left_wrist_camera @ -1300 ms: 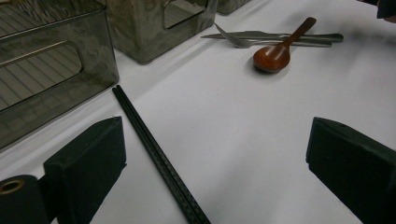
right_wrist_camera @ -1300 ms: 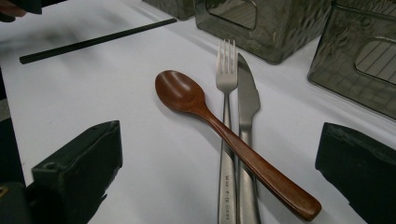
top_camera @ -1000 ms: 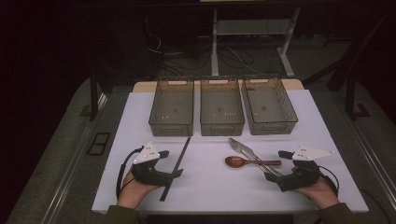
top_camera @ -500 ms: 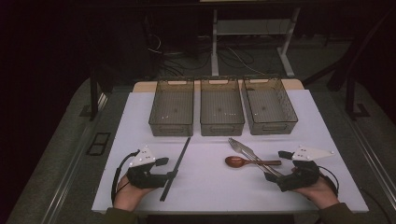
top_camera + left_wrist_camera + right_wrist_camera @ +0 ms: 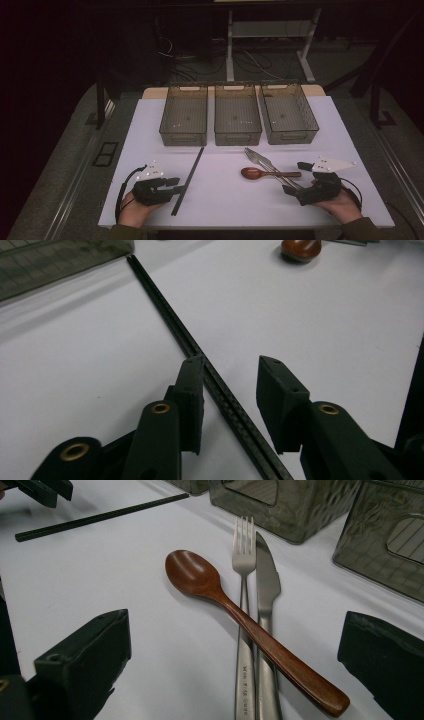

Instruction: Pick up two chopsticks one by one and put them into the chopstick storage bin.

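Chopsticks [image 5: 187, 181], black and laid together as one long pair, are being approached by the left gripper [image 5: 176, 184] near the front left of the white table [image 5: 225, 205]. In the left gripper view the pair [image 5: 210, 377] runs between the two jaws, which are spread apart with nothing held; one jaw sits just beside or against the sticks, the other is set a little off, and contact cannot be told for certain. The far end of the pair points toward the leftmost of three empty grey bins [image 5: 184, 114] at the back of the table.

On the right, a wooden spoon [image 5: 267, 173] lies across a metal fork [image 5: 262, 163] and a table knife [image 5: 275, 167], its handle resting over theirs. The right gripper [image 5: 292, 177] is held at the handle ends with its jaws wide apart and empty, the spoon handle [image 5: 280, 655] lying between them in the right gripper view.

Judged from this, the step in hand is the lining-up before a grasp, and sorting into the bins appears not yet begun. Next, the left jaws would need to be closed squarely across both sticks so that neither slips free, then lifted level toward a bin.
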